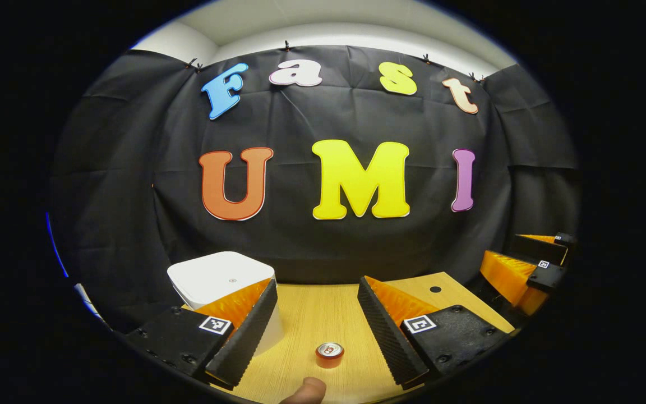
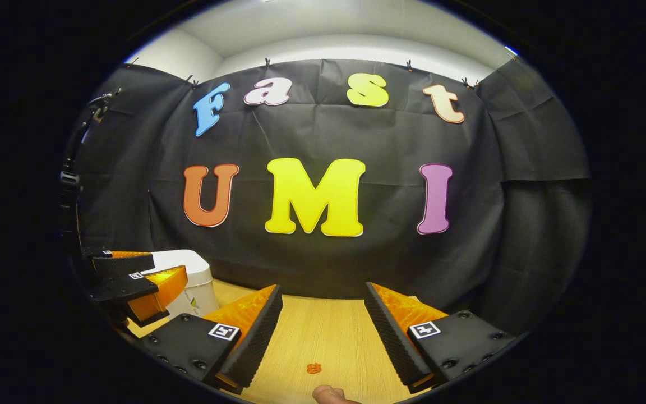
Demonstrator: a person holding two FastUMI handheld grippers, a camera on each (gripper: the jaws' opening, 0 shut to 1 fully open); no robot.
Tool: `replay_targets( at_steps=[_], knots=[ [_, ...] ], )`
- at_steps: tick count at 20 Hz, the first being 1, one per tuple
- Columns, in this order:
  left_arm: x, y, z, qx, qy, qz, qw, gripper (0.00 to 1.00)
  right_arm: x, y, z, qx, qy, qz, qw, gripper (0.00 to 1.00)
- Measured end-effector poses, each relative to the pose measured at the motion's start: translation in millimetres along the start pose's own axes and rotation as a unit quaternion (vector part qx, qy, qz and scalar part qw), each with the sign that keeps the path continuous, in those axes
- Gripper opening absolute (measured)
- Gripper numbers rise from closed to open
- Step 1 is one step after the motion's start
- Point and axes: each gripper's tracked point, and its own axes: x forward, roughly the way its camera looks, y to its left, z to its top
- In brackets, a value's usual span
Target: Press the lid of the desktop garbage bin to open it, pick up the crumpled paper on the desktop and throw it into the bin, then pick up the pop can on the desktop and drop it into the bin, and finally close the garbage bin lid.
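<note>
A white garbage bin (image 1: 222, 275) stands at the back left of the wooden desk, its lid down. A red pop can (image 1: 330, 354) stands upright on the desk, low between the fingers of my left gripper (image 1: 317, 280), which is open and holds nothing. The left finger overlaps the bin's right side. My right gripper (image 2: 323, 286) is open too, with nothing in it; a small orange crumpled scrap (image 2: 314, 368) lies on the desk below its gap. The bin (image 2: 197, 280) shows at the left of the right gripper view, partly behind the left gripper (image 2: 132, 275).
The wooden desk (image 1: 323, 320) runs back to the black cloth wall. A small dark hole (image 1: 435, 289) marks its right part. The right gripper (image 1: 530, 269) hovers at the desk's far right edge. A thumb tip (image 1: 306, 390) shows at the bottom.
</note>
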Motion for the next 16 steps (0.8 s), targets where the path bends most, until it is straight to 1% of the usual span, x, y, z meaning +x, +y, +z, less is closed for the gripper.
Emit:
replay_targets(
  at_steps=[5,6,9,11,12,13,14,16],
  knots=[
    [16.5,8.7,2.6,0.005,-0.005,0.009,1.000,0.95,11.8,-0.4,1.0,-0.005,0.002,0.001,1.000,0.92],
    [19.2,10.9,4.2,0.004,-0.010,0.011,1.000,0.95,15.1,-2.7,0.7,-0.005,0.004,-0.002,1.000,0.94],
    [35.7,19.3,6.7,0.006,-0.018,0.019,1.000,0.95,25.6,-5.2,-2.9,-0.006,0.010,-0.005,1.000,0.92],
    [51.0,28.8,6.5,0.014,-0.022,0.031,0.999,0.95,30.3,-6.1,-6.8,-0.006,0.016,-0.008,1.000,0.94],
    [58.8,35.9,9.2,0.018,-0.029,0.039,0.999,0.96,33.6,-7.4,-7.5,-0.006,0.017,-0.011,1.000,0.92],
    [69.7,43.3,8.1,0.023,-0.028,0.050,0.998,0.96,36.3,-7.9,-9.0,-0.007,0.019,-0.013,1.000,0.94],
    [80.9,52.7,4.0,0.030,-0.022,0.061,0.997,0.96,39.8,-8.5,-10.9,-0.010,0.022,-0.015,1.000,0.94],
    [96.2,66.1,-2.4,0.031,-0.014,0.072,0.997,0.96,44.4,-8.3,-14.5,-0.016,0.028,-0.016,0.999,0.94]
  ],
)
